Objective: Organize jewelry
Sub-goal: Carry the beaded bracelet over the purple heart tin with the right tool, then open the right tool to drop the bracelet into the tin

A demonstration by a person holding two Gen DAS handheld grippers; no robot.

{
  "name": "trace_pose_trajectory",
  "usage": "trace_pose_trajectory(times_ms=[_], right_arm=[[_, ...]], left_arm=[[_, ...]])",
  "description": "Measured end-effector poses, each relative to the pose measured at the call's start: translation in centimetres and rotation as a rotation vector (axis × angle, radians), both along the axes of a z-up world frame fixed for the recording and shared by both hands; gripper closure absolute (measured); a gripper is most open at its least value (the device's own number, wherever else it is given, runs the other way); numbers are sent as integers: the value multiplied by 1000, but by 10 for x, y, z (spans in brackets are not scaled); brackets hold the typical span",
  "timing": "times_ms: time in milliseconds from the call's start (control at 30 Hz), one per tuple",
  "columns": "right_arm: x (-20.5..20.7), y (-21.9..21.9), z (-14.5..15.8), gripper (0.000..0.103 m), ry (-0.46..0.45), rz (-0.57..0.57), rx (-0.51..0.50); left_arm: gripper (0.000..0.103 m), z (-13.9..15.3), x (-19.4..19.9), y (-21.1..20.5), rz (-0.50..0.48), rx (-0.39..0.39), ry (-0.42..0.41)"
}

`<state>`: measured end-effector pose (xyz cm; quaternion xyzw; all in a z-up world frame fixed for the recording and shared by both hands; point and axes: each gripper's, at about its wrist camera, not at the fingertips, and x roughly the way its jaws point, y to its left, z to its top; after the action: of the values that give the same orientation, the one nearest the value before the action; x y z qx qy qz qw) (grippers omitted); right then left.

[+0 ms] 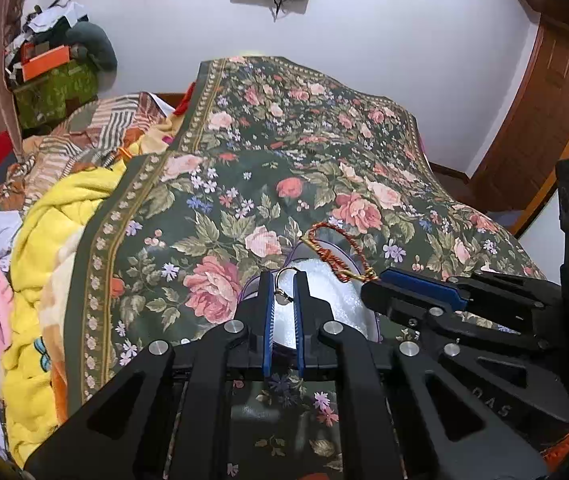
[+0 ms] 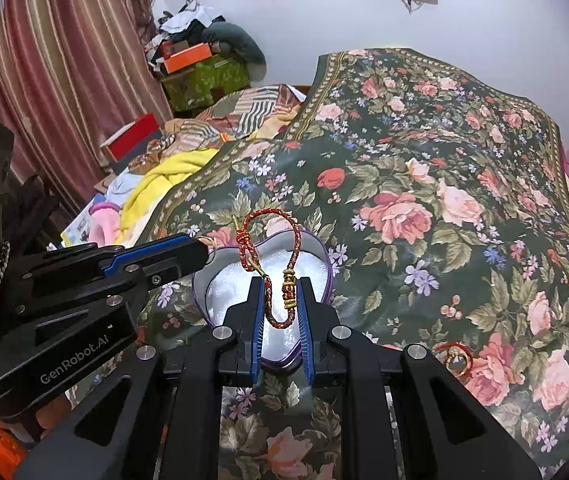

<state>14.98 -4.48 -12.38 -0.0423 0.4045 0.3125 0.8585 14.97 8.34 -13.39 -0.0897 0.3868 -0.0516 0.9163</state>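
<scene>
A heart-shaped tin with a purple rim and white padding lies open on the floral bedspread. My left gripper hovers over the tin, shut on a small silver ring. My right gripper is shut on a red-and-gold braided bracelet, whose loop stands up above the fingertips over the padding. In the left wrist view the right gripper comes in from the right with the bracelet. The left gripper enters the right wrist view from the left.
Another piece, a red cord with a gold ring, lies on the bedspread to the right of the tin. A yellow blanket, striped bedding and clutter fill the left side. A curtain and boxes stand beyond.
</scene>
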Motion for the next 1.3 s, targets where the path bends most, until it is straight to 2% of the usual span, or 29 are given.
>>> trace_pose_trajectory(times_ms=[367,500,567,900,967,1100,1167,1233,1300], right_arm=[[1,7,-11,88,14,25,-35],[0,10,-11,80,13,34,-51],[-1,9,-10,77,9,32,-55],[-6,-6,12,77,-24,-2,-23],[-8,-11,18,77,-38,-13,-15],[-14,-24,33,76,-76,-41,-4],[-17,-31,40,76,-93,-56,0],[-19,-39,45,73,-105,-69,3],[-22,-47,50,63,-121,-89,8]], left_arm=[[96,-8,8,3,-9,-9,32],[96,-6,7,3,-4,2,29],[96,-3,5,3,0,9,24],[93,15,-9,5,23,30,-6],[90,21,-13,3,25,44,-17],[76,32,-22,-4,19,68,-45],[72,38,-27,-10,15,88,-63],[68,44,-31,-15,10,104,-77],[65,49,-35,-22,4,118,-91]])
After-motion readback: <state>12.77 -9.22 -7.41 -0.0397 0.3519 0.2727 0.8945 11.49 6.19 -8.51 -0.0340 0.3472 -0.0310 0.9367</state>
